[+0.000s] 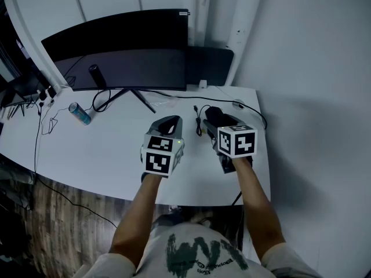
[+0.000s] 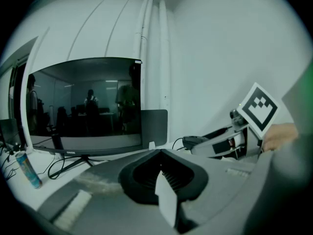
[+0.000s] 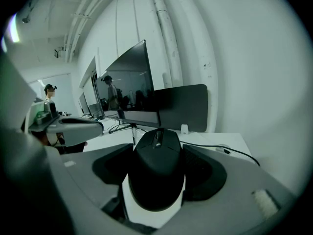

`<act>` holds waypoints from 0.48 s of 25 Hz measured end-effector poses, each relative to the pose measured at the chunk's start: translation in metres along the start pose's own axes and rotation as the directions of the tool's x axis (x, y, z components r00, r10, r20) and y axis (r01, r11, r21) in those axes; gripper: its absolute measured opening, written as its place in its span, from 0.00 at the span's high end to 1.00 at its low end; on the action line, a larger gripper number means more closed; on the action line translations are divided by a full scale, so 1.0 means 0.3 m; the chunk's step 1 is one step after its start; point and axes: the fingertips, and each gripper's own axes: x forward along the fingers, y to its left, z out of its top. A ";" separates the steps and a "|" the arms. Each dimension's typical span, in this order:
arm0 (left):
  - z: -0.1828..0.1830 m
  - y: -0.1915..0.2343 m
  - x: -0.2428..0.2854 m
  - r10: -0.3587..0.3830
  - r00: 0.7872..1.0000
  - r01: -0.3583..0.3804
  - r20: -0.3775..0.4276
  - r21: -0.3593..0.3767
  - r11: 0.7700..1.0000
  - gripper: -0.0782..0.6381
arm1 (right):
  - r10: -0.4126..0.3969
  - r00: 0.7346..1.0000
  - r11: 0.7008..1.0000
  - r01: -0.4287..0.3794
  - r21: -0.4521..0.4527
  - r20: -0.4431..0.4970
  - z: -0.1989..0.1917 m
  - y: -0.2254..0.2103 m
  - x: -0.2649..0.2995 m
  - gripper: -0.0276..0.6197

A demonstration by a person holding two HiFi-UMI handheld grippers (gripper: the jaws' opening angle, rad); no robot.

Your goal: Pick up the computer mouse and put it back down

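A black computer mouse (image 3: 156, 173) sits between the two dark pads of my right gripper (image 3: 157, 165), which press on its sides. In the head view the mouse (image 1: 212, 114) shows as a dark lump at the tip of the right gripper (image 1: 213, 117), over the right part of the white table (image 1: 104, 155); whether it touches the tabletop I cannot tell. My left gripper (image 1: 170, 122) is beside it to the left, jaws together and nothing in them. In the left gripper view the left gripper (image 2: 159, 153) is shut, and the right gripper (image 2: 215, 143) shows at the right.
A wide dark monitor (image 1: 122, 57) stands at the back of the table, with a dark panel (image 1: 208, 65) to its right. A blue can (image 1: 79, 113) lies at the left, a black cylinder (image 1: 95, 76) stands near the monitor. Black cables (image 1: 232, 100) run behind the grippers.
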 end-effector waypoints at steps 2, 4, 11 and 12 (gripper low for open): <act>-0.006 0.014 -0.005 0.004 1.000 -0.004 -0.005 -0.001 1.000 0.89 | 0.014 1.000 1.000 -0.014 0.008 -0.008 -0.012 0.018 0.018 0.48; -0.011 0.032 -0.013 0.011 1.000 -0.011 -0.009 -0.005 1.000 0.89 | 0.028 0.999 0.999 -0.028 0.015 -0.015 -0.023 0.040 0.037 0.48; -0.054 0.108 -0.039 0.044 0.999 -0.045 -0.021 -0.027 0.999 0.89 | 0.072 0.996 0.997 -0.070 0.031 -0.048 -0.071 0.117 0.123 0.48; -0.064 0.121 -0.042 0.051 0.998 -0.052 -0.024 -0.032 0.998 0.89 | 0.078 0.995 0.996 -0.076 0.035 -0.054 -0.080 0.128 0.137 0.48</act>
